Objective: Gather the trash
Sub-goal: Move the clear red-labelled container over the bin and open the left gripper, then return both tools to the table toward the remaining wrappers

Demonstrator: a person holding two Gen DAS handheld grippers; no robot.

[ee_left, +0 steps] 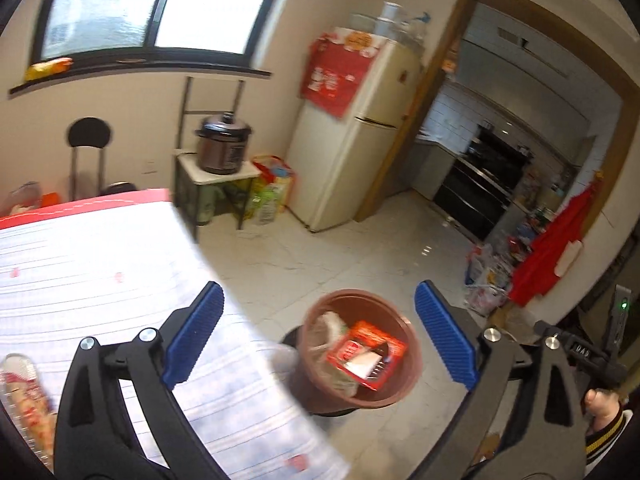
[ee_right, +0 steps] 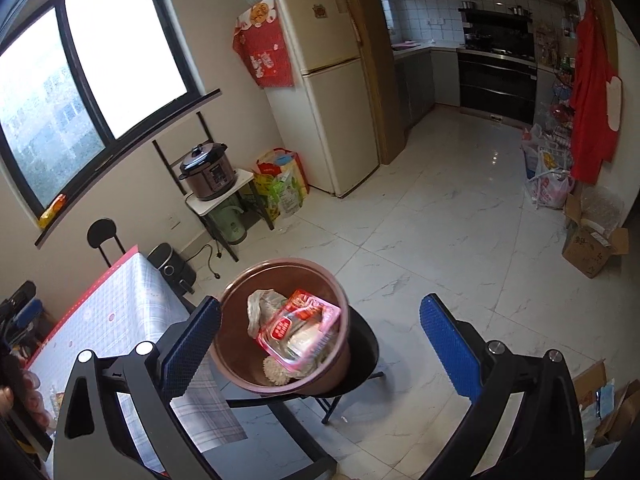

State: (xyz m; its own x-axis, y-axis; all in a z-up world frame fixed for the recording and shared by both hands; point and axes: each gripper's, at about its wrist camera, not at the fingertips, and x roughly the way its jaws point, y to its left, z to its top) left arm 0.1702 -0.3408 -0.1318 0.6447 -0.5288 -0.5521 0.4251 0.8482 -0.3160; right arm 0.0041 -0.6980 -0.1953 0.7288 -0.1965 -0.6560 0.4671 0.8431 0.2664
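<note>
- The brown trash bin (ee_right: pixel 280 328) stands on a black stool (ee_right: pixel 362 354) just beside the corner of the surface (ee_right: pixel 120 300), on the white tiled floor (ee_right: pixel 440 232).
- Inside the bin lie a red-and-clear plastic wrapper (ee_right: pixel 298 330), a crumpled pale bag (ee_right: pixel 262 306) at its 10 o'clock, and a small white ridged piece (ee_right: pixel 276 372) at its 7 o'clock.
- The right tool (ee_right: pixel 320 344) hangs above the bin with its blue-padded fingers (ee_right: pixel 448 344) wide apart; nothing sits between them, and the bin shows in the gap toward the 9 o'clock finger.
- The left tool (ee_left: pixel 318 340) is likewise spread wide and holds nothing; the bin (ee_left: pixel 360 348) lies between its fingers in view, the surface (ee_left: pixel 100 264) under its 9 o'clock finger.
- A packaged item in clear plastic (ee_left: pixel 26 400) lies on the surface at the 8 o'clock edge of the left wrist view.
- Farther off, a pressure cooker (ee_right: pixel 208 172) rests on a small stand at 11 o'clock, a cream fridge (ee_right: pixel 324 88) at 12 o'clock, cardboard boxes (ee_right: pixel 592 244) at 3 o'clock.
</note>
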